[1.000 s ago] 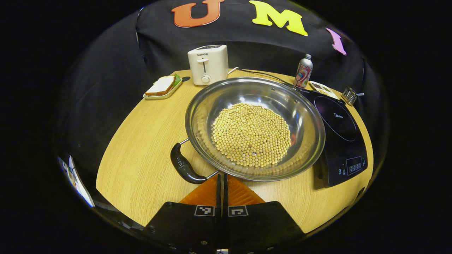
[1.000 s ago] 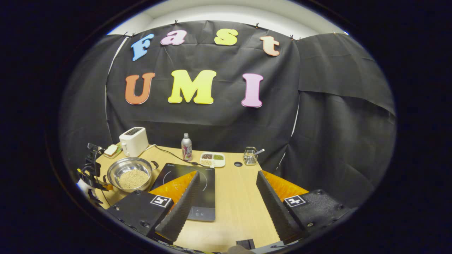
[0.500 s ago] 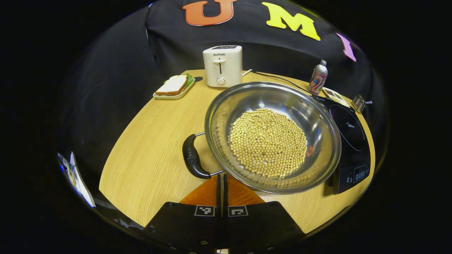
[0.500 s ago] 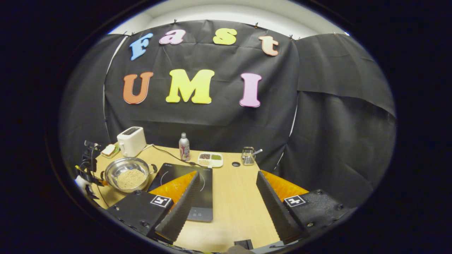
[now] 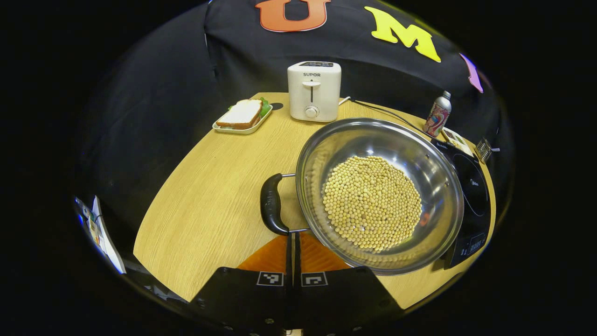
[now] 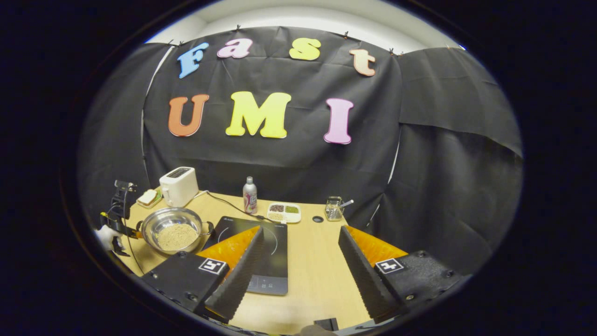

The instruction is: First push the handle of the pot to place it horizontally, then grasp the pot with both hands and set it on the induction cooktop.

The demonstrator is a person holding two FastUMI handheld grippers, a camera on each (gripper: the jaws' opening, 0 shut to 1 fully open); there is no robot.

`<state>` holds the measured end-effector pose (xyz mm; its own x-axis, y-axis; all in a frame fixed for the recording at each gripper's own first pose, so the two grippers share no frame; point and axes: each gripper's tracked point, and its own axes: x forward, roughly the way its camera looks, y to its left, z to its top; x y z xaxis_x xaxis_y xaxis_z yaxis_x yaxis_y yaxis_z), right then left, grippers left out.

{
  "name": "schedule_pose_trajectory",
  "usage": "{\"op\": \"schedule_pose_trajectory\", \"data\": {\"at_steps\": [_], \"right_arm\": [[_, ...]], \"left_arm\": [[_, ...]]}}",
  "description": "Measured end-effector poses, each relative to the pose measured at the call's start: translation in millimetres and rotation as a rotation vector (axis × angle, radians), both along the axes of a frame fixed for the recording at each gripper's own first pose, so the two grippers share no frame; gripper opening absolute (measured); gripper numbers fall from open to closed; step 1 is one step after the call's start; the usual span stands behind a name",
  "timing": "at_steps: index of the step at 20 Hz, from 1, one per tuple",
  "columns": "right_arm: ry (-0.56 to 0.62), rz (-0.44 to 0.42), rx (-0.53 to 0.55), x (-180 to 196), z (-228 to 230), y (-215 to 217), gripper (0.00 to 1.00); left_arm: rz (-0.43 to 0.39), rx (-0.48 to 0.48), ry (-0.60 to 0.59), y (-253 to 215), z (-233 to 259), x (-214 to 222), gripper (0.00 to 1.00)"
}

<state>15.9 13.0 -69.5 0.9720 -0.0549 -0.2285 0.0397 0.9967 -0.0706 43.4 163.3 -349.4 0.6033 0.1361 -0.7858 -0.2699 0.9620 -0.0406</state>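
1. Table (image 5: 210,205): pot (image 5: 380,193), holding beans, sits at cooktop's (image 6: 256,242) 9 o'clock; not yet on it.
2. Pot handle (image 5: 270,204): at pot's 9 o'clock; push apparently underway; two-handed lift remains.
3. Left gripper (image 5: 294,242): fingers pressed together, tip at handle's near end.
4. Right gripper (image 6: 301,266): spread, empty, over the table's near edge; its view alone shows far handle (image 6: 208,227).
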Motion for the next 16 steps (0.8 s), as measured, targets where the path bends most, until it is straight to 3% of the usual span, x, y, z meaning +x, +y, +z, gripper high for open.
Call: {"op": "schedule_pose_trajectory", "data": {"at_steps": [16], "right_arm": [[0.018, 0.005, -0.012, -6.7, -4.3, 7.8, 0.99]], "left_arm": [[0.017, 0.027, -0.001, 29.0, -3.1, 43.9, 0.0]]}}
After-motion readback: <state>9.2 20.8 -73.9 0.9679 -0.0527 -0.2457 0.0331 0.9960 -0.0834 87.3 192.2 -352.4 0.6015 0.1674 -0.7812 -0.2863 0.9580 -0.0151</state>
